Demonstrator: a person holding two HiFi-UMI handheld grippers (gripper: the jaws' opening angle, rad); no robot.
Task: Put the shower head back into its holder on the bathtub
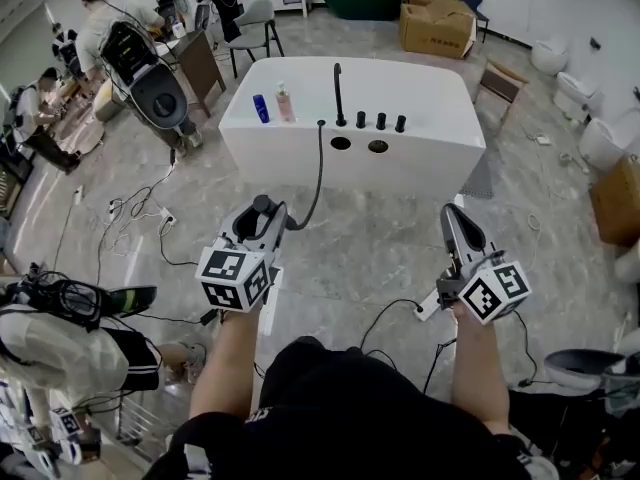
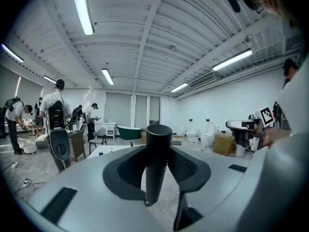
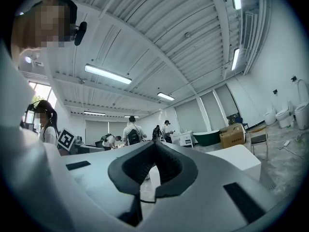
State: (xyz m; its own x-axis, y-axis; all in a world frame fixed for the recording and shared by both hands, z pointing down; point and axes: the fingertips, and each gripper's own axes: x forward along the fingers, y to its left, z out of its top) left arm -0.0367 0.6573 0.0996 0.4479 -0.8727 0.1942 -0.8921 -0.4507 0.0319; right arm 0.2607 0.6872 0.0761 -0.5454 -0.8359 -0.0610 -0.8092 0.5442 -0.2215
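Bathtub (image 1: 440, 118) sat far centre. Two bottles (image 1: 285, 103) stood on its left rim, with faucet (image 1: 338, 93) and three knobs (image 1: 380, 121) right of them. Near of the tub, shower head (image 2: 158, 158) stood gripped in left gripper (image 1: 262, 218), its hose (image 1: 318, 173) running up to the rim. Right gripper (image 1: 452, 216) was well apart to the right, cardboard box (image 1: 437, 26) far behind the tub.

Shower head (image 2: 156, 168) lower end: hidden down inside the left gripper (image 1: 260, 216)
Hose (image 1: 319, 168) near end: lost behind that gripper
Blue bottle (image 1: 260, 108) label: too small to read

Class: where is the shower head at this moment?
Head view, lower left: the shower head is held in the left gripper, short of the white bathtub, its hose trailing back to the tub's deck.
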